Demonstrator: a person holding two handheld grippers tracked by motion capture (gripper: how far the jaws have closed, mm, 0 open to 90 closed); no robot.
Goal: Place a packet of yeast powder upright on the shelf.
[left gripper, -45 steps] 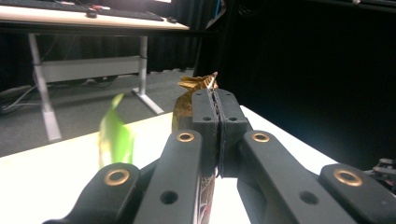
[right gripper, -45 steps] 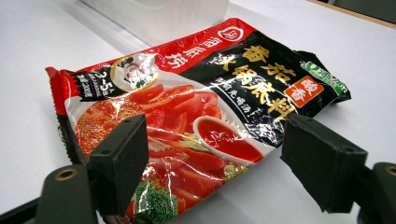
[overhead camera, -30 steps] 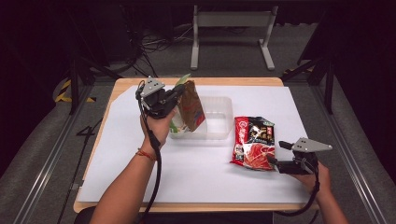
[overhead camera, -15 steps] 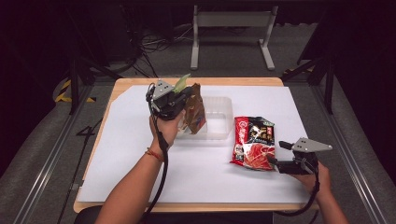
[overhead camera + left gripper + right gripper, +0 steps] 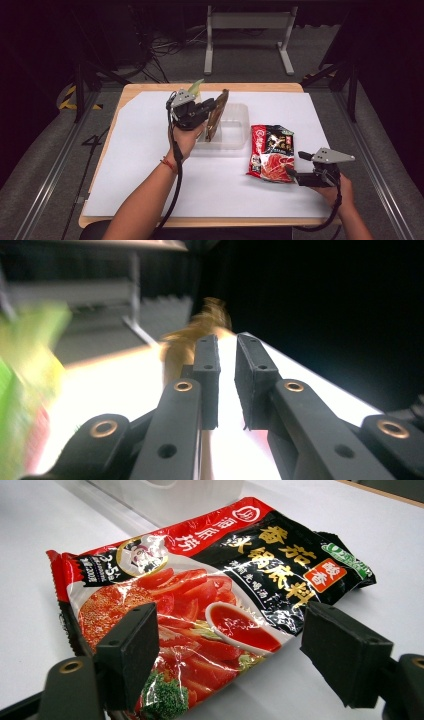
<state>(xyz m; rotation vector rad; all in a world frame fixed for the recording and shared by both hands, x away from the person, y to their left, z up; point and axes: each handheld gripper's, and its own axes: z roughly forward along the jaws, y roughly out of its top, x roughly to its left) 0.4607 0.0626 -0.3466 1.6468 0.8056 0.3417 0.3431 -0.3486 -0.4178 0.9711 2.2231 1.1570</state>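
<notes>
High cam overhead, facing fwd; tool cams close, low

Two snack packets: a brown packet [image 5: 217,121] at the clear tub [image 5: 235,142] near the table's [image 5: 125,165] far edge, a red packet [image 5: 270,159] toward the right edge. One tub. Two grippers.

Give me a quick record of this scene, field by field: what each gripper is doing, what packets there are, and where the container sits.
Left gripper: raised over the table, jaws just been opening a little, a narrow gap between the pads; the brown packet stands on edge at its tips, over the container's left end
Right gripper: open, low at the near edge of the red packet, not touching it
Red packet: flat on the white sheet, right of the container
Container: clear plastic tub, mid-table
Green packet: partly hidden behind the left gripper
</notes>
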